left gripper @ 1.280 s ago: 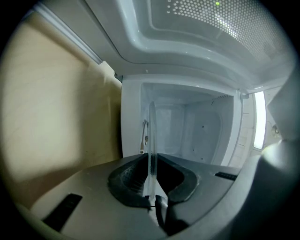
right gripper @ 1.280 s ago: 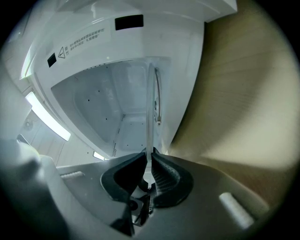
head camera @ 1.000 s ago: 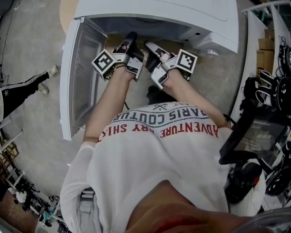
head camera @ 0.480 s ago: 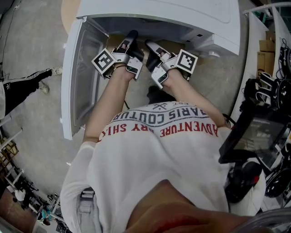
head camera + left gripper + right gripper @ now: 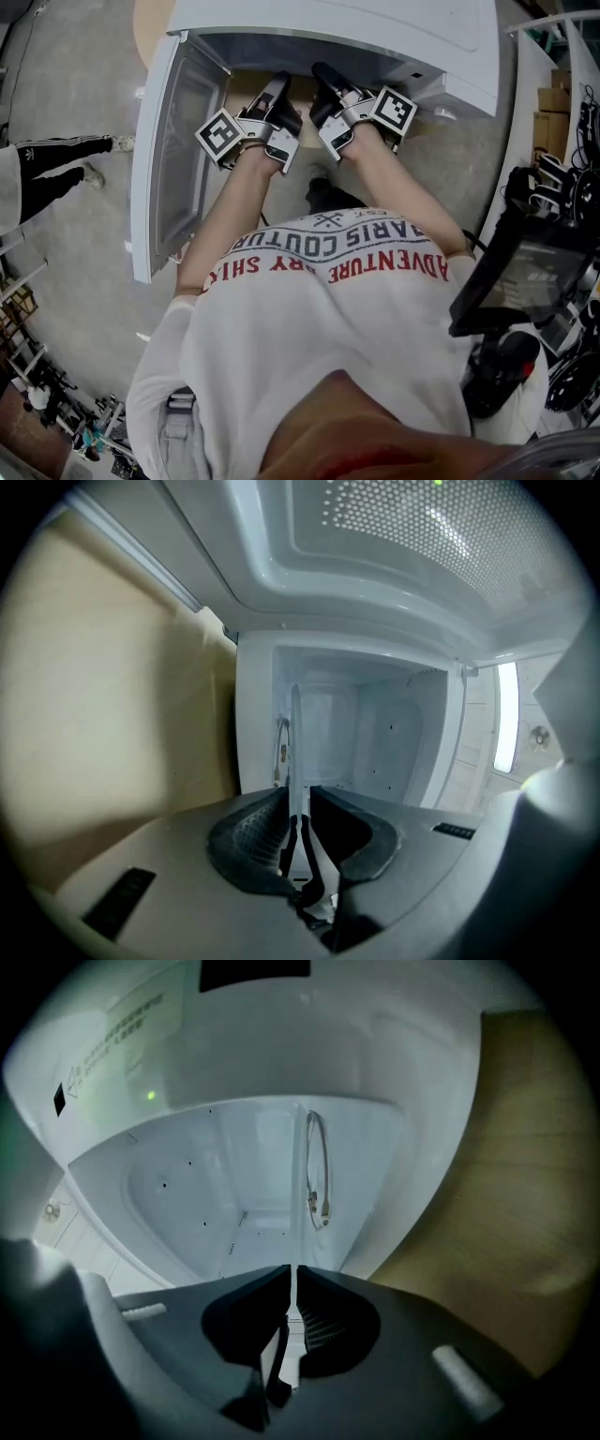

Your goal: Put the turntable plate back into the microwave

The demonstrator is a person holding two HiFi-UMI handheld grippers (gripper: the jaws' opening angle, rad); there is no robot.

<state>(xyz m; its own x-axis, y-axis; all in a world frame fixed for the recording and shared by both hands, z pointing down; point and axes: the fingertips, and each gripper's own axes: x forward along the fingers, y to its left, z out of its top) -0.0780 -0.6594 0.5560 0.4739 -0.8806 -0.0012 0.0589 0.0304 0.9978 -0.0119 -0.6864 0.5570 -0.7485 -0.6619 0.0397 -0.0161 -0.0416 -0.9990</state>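
The glass turntable plate (image 5: 293, 733) shows edge-on as a thin clear line running from my jaws into the white microwave cavity (image 5: 375, 733). My left gripper (image 5: 298, 794) has the plate's rim between its jaws, with a gap beside the glass. My right gripper (image 5: 294, 1274) is shut on the plate's rim (image 5: 298, 1232). In the head view both grippers, left (image 5: 277, 89) and right (image 5: 323, 77), reach into the microwave (image 5: 375, 28) mouth; the plate is hidden there.
The microwave door (image 5: 173, 159) hangs open at the left. A roller ring (image 5: 319, 1171) lies on the cavity floor. The microwave stands on a wooden table (image 5: 506, 1176). A person's leg (image 5: 56, 164) is at the far left, and equipment (image 5: 525, 281) at the right.
Both hands have pushed further into the microwave mouth, the right one more than the left. The head view has shifted slightly.
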